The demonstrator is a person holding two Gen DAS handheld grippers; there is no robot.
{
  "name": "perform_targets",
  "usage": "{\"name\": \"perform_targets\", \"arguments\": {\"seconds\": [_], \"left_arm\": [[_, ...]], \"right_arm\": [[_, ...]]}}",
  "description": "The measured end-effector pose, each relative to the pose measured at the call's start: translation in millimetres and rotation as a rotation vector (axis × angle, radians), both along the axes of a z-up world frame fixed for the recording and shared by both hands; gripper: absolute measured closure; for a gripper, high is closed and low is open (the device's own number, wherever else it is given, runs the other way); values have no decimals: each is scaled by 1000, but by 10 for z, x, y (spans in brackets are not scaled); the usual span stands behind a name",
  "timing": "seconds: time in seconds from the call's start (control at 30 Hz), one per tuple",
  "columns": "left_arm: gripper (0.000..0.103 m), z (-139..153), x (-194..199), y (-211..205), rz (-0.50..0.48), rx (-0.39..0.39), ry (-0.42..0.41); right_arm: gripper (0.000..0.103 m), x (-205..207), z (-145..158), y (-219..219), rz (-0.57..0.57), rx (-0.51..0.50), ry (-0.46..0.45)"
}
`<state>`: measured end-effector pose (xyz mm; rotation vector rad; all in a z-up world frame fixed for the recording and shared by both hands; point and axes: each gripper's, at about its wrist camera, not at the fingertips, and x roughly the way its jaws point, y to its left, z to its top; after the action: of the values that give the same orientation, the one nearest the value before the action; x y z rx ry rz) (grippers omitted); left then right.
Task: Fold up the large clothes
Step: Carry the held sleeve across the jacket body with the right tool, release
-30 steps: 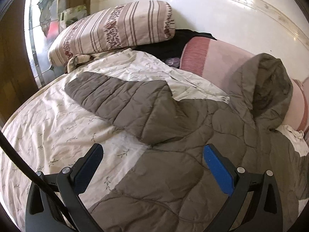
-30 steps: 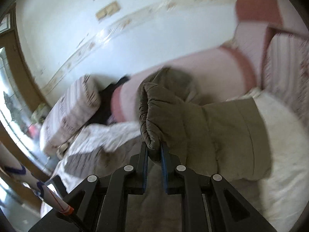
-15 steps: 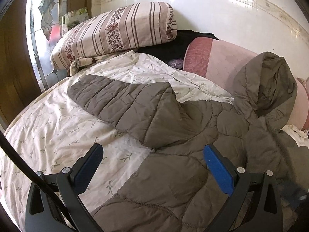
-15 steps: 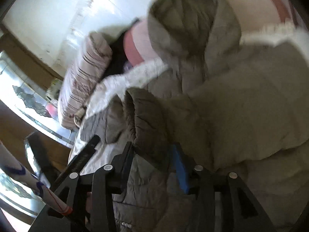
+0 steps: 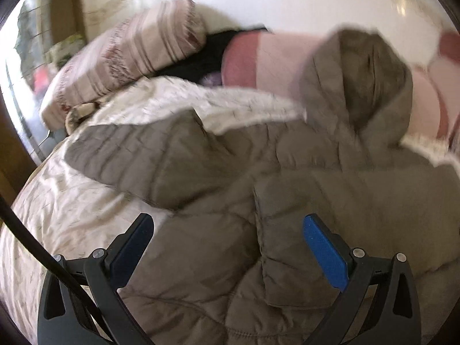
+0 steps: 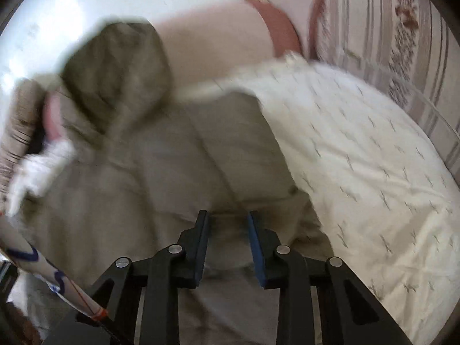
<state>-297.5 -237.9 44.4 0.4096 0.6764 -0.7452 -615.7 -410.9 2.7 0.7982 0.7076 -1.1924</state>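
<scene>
**Fingers free of the jacket, fold only partly done**

Fingers first: left gripper (image 5: 227, 247) spread wide, blue pads (image 5: 325, 254) well apart, nothing between them, hovering just above the lower body of the jacket (image 5: 244, 189). Right gripper (image 6: 227, 244) has a moderate gap between its fingers; padded fabric lies under and between them, but the pads don't look pressed onto it. Judged as not gripping, though blur makes contact hard to rule out.

Jacket is a grey-brown quilted hooded coat, spread on the bed (image 5: 57, 207) over a cream patterned sheet. Near the left gripper, one sleeve (image 5: 330, 230) lies folded across the body, cuff end close to the blue pad. Farther out, the other sleeve (image 5: 138, 155) stretches flat to the left over the sheet, not folded in. Beyond that, the hood (image 5: 362, 80) stands propped against a pink cushion (image 5: 276, 60) at the wall. Striped pillow (image 5: 129, 57) sits at the far left, a second striped pillow (image 6: 388, 43) shows far right in the right wrist view.

Progress, as a judgement: early to middle. One sleeve looks folded in. Left to do: bring the outstretched sleeve across, lay the hood down onto the back, then fold the body up. Both views are motion-blurred, so fine seams and edges are unclear.
</scene>
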Motion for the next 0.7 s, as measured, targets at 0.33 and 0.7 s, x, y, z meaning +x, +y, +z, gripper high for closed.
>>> {"name": "perform_targets", "arguments": {"seconds": [0.33,0.7], "left_arm": [[0,-238,1,-133,-14,92,13],[0,-73,-65,-41,-27,44,-3]], "right_arm": [[74,-133,-139,-94,-75,58,49],[64,512,244,429,98,-107,64]]}}
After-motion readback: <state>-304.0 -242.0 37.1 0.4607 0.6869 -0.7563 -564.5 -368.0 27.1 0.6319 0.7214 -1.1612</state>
